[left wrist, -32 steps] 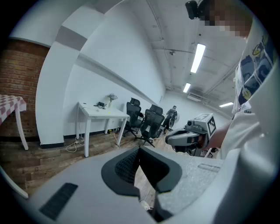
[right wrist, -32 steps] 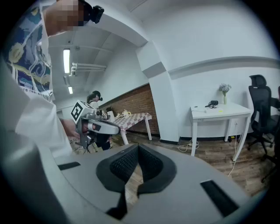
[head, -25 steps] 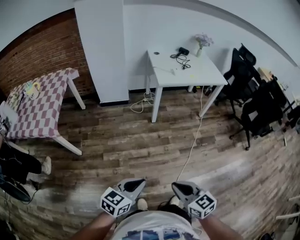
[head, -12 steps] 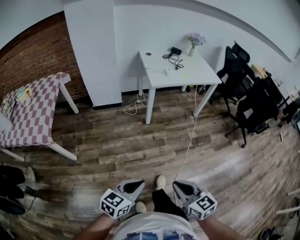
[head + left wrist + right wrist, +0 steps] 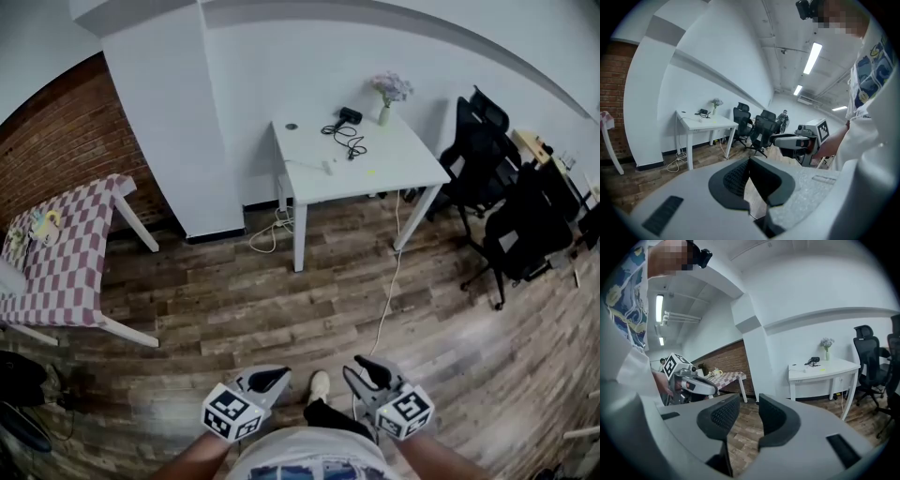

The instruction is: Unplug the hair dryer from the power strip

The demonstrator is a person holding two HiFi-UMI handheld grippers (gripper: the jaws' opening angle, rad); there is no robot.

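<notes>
my left tool [image 5: 277, 377] clenched on nothing, my right tool [image 5: 367, 369] empty with its jaws just opened apart, both held low over the wood floor [image 5: 234, 300], black hair dryer [image 5: 349, 115] and its cord well apart from me on the white desk [image 5: 412, 155]

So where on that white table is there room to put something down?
The front right corner of the white table, past the black cord, is bare. The back is crowded: cord, black device, flower vase.
</notes>
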